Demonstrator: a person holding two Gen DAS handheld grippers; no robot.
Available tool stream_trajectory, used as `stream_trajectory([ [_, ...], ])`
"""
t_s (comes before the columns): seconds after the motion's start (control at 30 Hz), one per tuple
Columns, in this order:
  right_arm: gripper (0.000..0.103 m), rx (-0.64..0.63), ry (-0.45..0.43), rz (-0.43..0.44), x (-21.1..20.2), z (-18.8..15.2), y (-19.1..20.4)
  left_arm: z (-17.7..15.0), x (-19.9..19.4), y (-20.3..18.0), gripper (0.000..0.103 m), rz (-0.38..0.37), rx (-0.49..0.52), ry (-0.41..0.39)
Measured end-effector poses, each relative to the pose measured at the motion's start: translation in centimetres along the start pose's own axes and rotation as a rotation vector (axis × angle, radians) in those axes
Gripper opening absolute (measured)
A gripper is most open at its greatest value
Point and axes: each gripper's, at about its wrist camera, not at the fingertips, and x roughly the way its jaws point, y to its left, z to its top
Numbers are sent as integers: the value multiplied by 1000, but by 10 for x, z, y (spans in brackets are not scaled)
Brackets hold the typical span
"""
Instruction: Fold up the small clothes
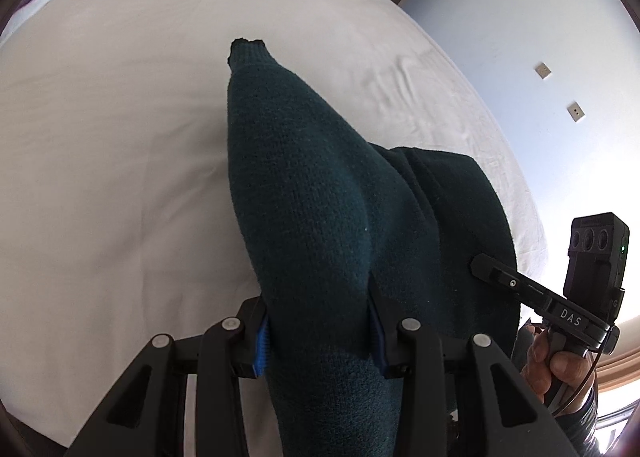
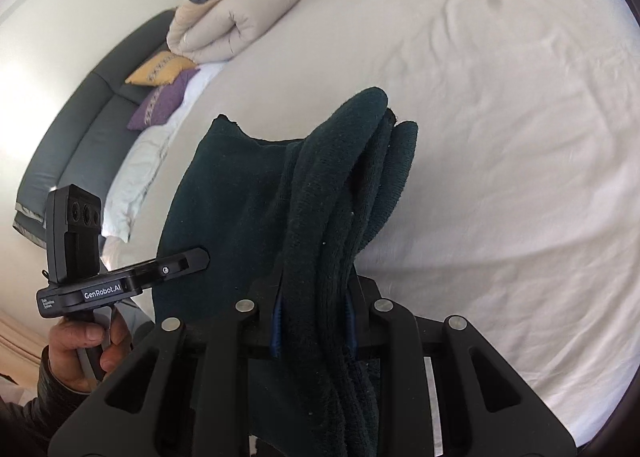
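**Asker:** So, what are your two tools doing at this moment?

**Me:** Both are pinching the same dark green knitted garment (image 1: 304, 193). In the left wrist view, my left gripper (image 1: 320, 333) sits at the bottom centre with its blue pads (image 1: 261, 349) pressed against a thick bunch of the knit, which runs up the middle of the frame to a ragged tip. Further right, at the lower right edge, my right hand (image 1: 560, 369) grasps the handle of the other tool, whose black finger lies against the cloth.

**Asker:** And from the other side?

**Me:** In the right wrist view, my left hand (image 2: 80, 349) shows at the lower left, wrapped around its handle. At bottom centre my right gripper (image 2: 314, 327) is clamped on several stacked folds of the garment, which bulge upward past the fingers toward mid-frame. A flatter sheet of the same knit spreads leftward between the two tools.

**Asker:** Where is the garment, then?

**Me:** It is held between the two grippers, over the bed (image 2: 500, 137) with its white sheet. I cannot tell whether any part of it touches the sheet.

**Asker:** Anything else around?

**Me:** In the right wrist view, at the upper left, a purple cushion (image 2: 162, 101) and a yellow cushion (image 2: 160, 71) lie by the grey headboard (image 2: 80, 125), with a folded beige duvet (image 2: 228, 23) just right of them.
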Motion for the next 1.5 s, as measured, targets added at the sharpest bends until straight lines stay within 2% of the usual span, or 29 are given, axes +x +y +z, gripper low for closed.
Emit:
stream_trajectory([
  [0.1,22,38,-5,5,15,-8,-16,1,11,4,45,-8,11,-8],
  [0.17,24,71,22,-6,29,-14,-33,2,17,9,48,-23,-8,-11],
  [0.27,30,118,5,40,34,-21,-52,-5,16,22,58,-34,-23,-24],
  [0.33,40,142,3,52,33,-23,-61,0,21,20,72,-22,-39,-30],
  [0.47,49,165,6,16,20,-18,-70,-3,10,21,72,-13,-64,-43],
  [0.5,52,164,-7,-5,12,-14,-72,-4,1,20,71,1,-60,-66],
  [0.6,53,166,-74,-52,-21,-5,-71,-4,-30,9,71,74,-22,-163],
  [0.67,53,144,-131,-17,-41,1,-61,-2,-45,-5,71,98,29,-220],
  [0.73,53,105,-159,27,-47,6,-44,0,-49,-22,71,110,94,-240],
  [0.8,53,54,-156,64,-42,9,-25,3,-40,-37,71,112,154,-224],
  [0.87,53,22,-116,80,-22,11,-11,2,-22,-41,71,114,165,-190],
  [0.97,53,60,-49,81,14,12,-14,-3,-1,-36,71,149,145,-158],
  [1.03,52,95,-13,76,30,7,-26,-6,8,-36,73,185,175,-139],
  [1.13,50,101,-49,126,34,-3,-42,-11,15,-41,81,210,228,-136],
  [1.2,50,94,-54,129,40,-3,-44,-14,17,-44,83,220,236,-142],
  [1.27,50,86,-58,111,36,-2,-41,-15,14,-46,83,226,233,-159],
  [1.33,52,75,-78,84,23,-6,-40,-15,4,-43,84,181,200,-196],
  [1.4,52,39,-121,12,4,-5,-34,-18,-13,-39,84,137,167,-230],
  [1.47,52,2,-186,-49,-21,-3,-28,-23,-34,-41,84,139,175,-299],
  [1.5,52,-13,-223,-71,-35,-4,-24,-27,-47,-42,89,151,179,-346],
])
